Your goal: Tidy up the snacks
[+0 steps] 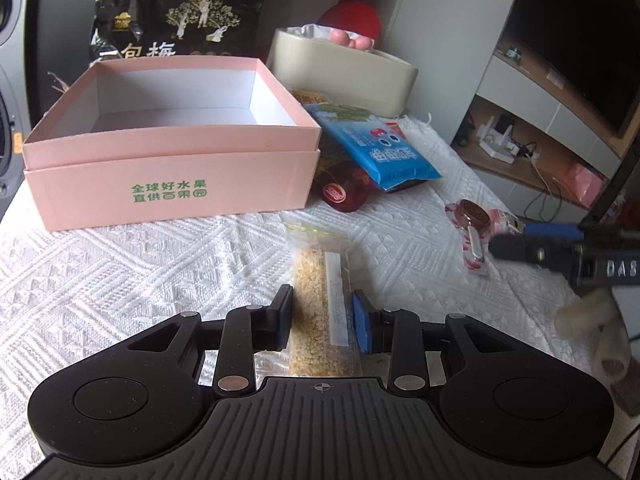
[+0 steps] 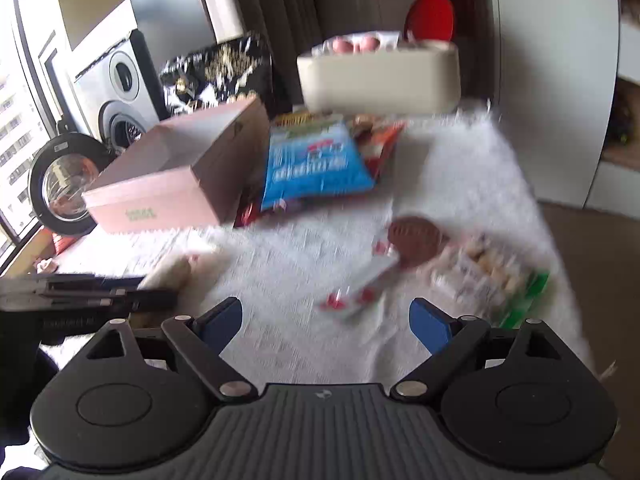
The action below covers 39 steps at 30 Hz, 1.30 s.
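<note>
Left tool (image 1: pixel 322 316) closed on the clear packet of golden crumbs (image 1: pixel 320 312), pads pressing its two long edges, probably so the flat pack lifts without folding. Packet lying lengthwise on the white cloth of the desk (image 1: pixel 160 264), in front of the pink box (image 1: pixel 176 148) and pointing toward it. Pink box open and bare inside, nested in its own lid, seemingly set there as the collecting place. Blue snack bag (image 1: pixel 376 148) leaning against the right side of the pink box, over a dark red pack (image 1: pixel 344 188); cream bin (image 1: pixel 344 72) behind and right of the box, black bag (image 1: pixel 176 20) directly behind it.

Right tool (image 2: pixel 326 324) spread wide, nothing between the pads, blurred in its own view; well to the right of the pink box, aimed at the swirl lollipop (image 2: pixel 414 240) and the green-edged cracker pack (image 2: pixel 496 276), likely the next pick.
</note>
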### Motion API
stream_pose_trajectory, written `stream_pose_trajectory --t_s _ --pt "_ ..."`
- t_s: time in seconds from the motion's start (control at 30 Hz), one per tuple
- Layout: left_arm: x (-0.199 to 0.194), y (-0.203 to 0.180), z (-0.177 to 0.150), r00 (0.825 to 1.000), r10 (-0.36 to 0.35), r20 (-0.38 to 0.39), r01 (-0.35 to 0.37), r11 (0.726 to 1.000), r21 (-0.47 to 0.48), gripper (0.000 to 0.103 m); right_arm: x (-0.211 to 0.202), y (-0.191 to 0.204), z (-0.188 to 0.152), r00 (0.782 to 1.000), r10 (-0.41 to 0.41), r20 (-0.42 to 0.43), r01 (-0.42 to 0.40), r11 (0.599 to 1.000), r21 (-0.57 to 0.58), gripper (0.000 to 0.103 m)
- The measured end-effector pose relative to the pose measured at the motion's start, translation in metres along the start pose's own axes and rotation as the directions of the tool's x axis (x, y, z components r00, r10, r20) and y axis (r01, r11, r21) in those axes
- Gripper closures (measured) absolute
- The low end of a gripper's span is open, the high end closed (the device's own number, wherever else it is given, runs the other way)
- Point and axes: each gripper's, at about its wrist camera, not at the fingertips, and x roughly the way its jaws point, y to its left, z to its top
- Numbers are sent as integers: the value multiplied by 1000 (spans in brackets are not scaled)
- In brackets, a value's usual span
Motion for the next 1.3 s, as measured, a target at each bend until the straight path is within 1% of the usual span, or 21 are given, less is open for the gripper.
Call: stream_pose_trajectory --t_s 0.07,0.13,0.27,0.3,0.33,0.37,0.43,0.5,0.57,0.63,0.67,0.7,0.73,0.77,0.83,0.97,1.07,1.13,1.2,1.27,1.3 --pt "-1 0 -1 1000 0 5 0 1000 -8 68 10 -1 16 996 -81 43 83 996 -43 12" --pt "-1 0 -3 1000 -2 11 2 1000 -12 68 29 -7 25 990 -137 29 138 990 -34 15" --pt "-2 5 -4 1000 -25 15 26 999 -25 68 64 -20 26 986 -167 -24 167 986 -28 33" --pt "-3 7 -4 999 -33 16 34 999 -35 68 70 -21 23 985 -167 -38 166 986 -26 36" --pt "-3 8 -4 999 -39 16 39 998 -44 68 75 -21 20 986 -154 -58 153 988 -19 43" --pt "-3 10 -4 999 -44 17 45 998 -53 68 76 -21 18 988 -138 -71 137 990 -10 47" --pt "-3 11 -4 999 -49 21 50 997 -62 68 71 -14 11 995 -73 -71 72 997 -14 48" --pt "-3 11 -5 998 -49 26 50 997 -65 68 60 -1 4 998 3 -64 -7 999 -54 48" --pt "-3 10 -5 999 -44 29 46 997 -62 68 50 13 -4 995 70 -66 -77 992 -100 48" --pt "-3 9 -5 999 -41 28 42 997 -60 68 40 27 -12 991 116 -74 -126 981 -148 48" --pt "-3 8 -5 999 -39 27 41 997 -59 68 36 32 -15 990 122 -73 -132 977 -165 47" --pt "-3 8 -5 999 -38 26 39 998 -58 68 33 37 -19 990 122 -70 -133 975 -177 47" --pt "-3 8 -5 999 -36 25 38 998 -57 68 30 40 -21 991 118 -68 -128 975 -183 44" --pt "-4 7 -5 999 -34 24 36 998 -55 68 28 41 -22 992 108 -70 -120 976 -184 36" --pt "-4 6 -5 999 -30 24 31 998 -51 68 25 43 -25 996 71 -61 -81 980 -181 27" --pt "-4 4 -5 999 -23 21 24 999 -43 68 21 40 -28 999 -14 -45 4 976 -217 25" --pt "-4 3 -5 1000 -20 20 21 999 -45 68 18 40 -32 992 -123 -13 113 945 -307 25" --pt "-4 2 -6 1000 -17 21 17 999 -43 68 14 38 -31 986 -164 6 158 939 -306 25" --pt "-4 2 -6 1000 -12 23 13 999 -41 68 8 35 -27 991 -135 -2 131 962 -238 23" --pt "-4 1 -6 1000 -8 26 9 999 -40 68 5 33 -23 997 -81 -8 79 988 -134 14" --pt "-5 0 -7 1000 -6 27 7 999 -38 68 7 35 -22 998 -62 -9 61 994 -91 13"
